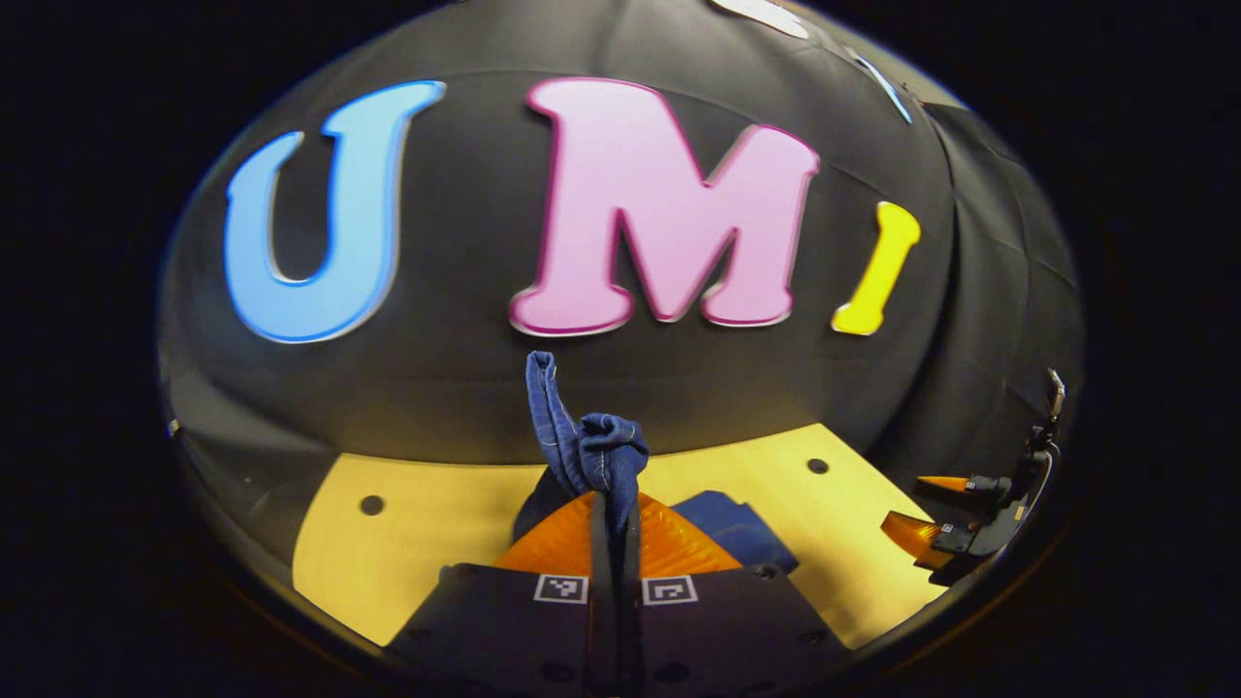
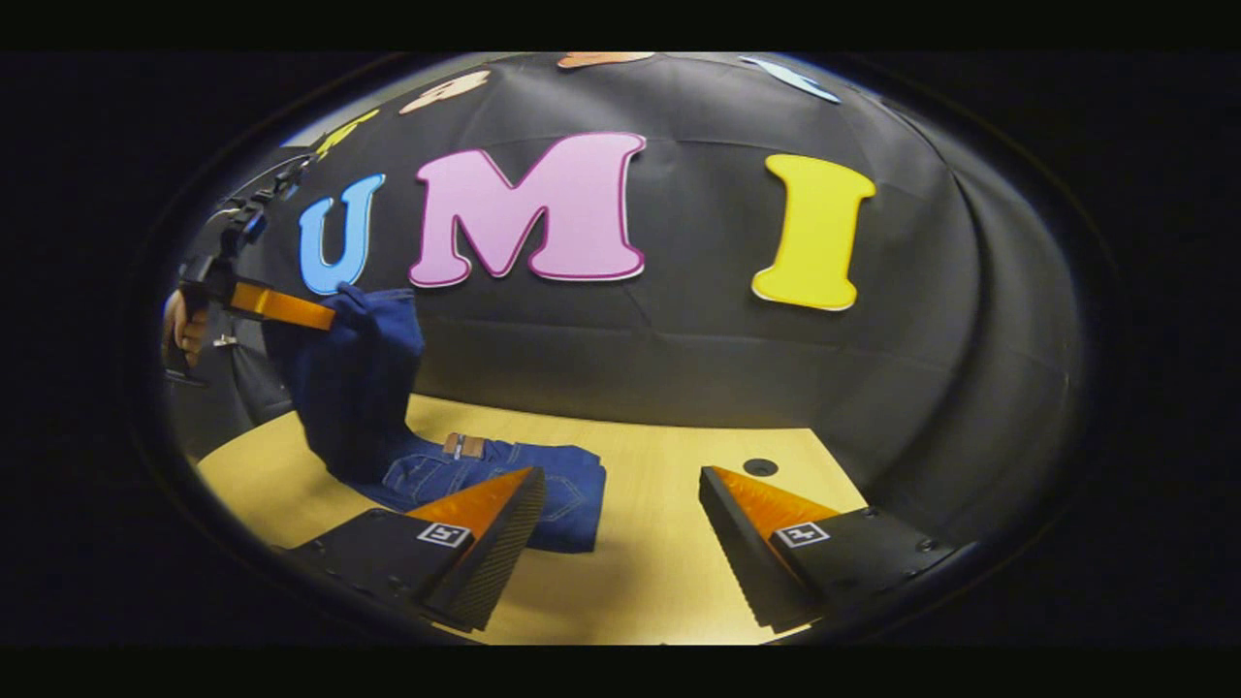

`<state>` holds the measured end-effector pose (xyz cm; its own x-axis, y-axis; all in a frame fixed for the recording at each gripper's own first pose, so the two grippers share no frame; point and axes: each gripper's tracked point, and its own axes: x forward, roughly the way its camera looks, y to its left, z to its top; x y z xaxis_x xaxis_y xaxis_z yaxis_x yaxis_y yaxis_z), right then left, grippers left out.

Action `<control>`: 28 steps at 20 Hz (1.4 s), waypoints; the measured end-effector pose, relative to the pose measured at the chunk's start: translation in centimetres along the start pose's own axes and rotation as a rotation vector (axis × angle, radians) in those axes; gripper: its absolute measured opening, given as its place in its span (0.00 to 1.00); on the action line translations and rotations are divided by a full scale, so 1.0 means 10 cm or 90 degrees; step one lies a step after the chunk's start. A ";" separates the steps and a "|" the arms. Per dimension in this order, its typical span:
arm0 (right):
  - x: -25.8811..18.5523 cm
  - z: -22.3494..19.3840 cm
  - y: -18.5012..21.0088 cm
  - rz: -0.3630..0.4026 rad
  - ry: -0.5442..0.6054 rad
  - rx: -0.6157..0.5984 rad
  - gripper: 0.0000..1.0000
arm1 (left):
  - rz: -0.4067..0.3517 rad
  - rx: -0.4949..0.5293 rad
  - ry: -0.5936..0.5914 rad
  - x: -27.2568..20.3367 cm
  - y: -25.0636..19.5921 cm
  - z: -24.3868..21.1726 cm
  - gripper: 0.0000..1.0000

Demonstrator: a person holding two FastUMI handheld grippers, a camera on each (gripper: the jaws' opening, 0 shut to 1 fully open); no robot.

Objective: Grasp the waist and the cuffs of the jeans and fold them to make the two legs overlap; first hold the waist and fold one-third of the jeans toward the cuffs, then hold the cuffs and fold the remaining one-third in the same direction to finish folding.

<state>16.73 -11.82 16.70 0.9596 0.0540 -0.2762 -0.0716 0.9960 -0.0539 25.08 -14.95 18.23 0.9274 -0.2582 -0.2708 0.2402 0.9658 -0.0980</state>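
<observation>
The blue jeans [image 2: 368, 388] hang from my left gripper [image 2: 325, 315], which is raised above the table's left side; their waist end with a brown patch [image 2: 463, 445] rests on the table. In the left gripper view my left gripper [image 1: 614, 504] is shut on a bunched end of the jeans [image 1: 591, 451], which sticks up between the fingers. My right gripper [image 2: 620, 485] stands open over the table, to the right of the waist end, holding nothing. It also appears far right in the left gripper view as the right gripper [image 1: 931, 514], open.
The yellow wooden table [image 2: 659, 572] has small dark holes [image 2: 760, 466] near its back edge. The black cloth wall stands right behind it. A hand [image 2: 182, 330] holds the left gripper at the far left.
</observation>
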 end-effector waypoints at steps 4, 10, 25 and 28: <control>-0.31 -0.14 -0.40 -0.040 0.009 -0.019 0.97 | -0.074 0.019 0.049 0.52 -0.77 -0.29 0.06; -0.74 -0.50 -0.62 -0.080 0.038 0.038 0.98 | -0.095 0.057 0.152 1.12 -1.34 -1.08 0.06; -1.95 0.28 0.00 -0.103 -0.037 0.026 0.97 | -0.026 0.054 -0.056 -0.91 -0.79 -0.49 0.99; -2.26 0.58 0.42 -0.084 -0.063 0.023 0.97 | 0.020 0.048 -0.137 -1.86 -0.46 -0.24 0.99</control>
<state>-3.71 -8.46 28.32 0.9824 -0.0717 -0.1724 0.0642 0.9967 -0.0490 6.05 -14.65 21.41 0.9725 -0.2247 -0.0605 0.2240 0.9744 -0.0187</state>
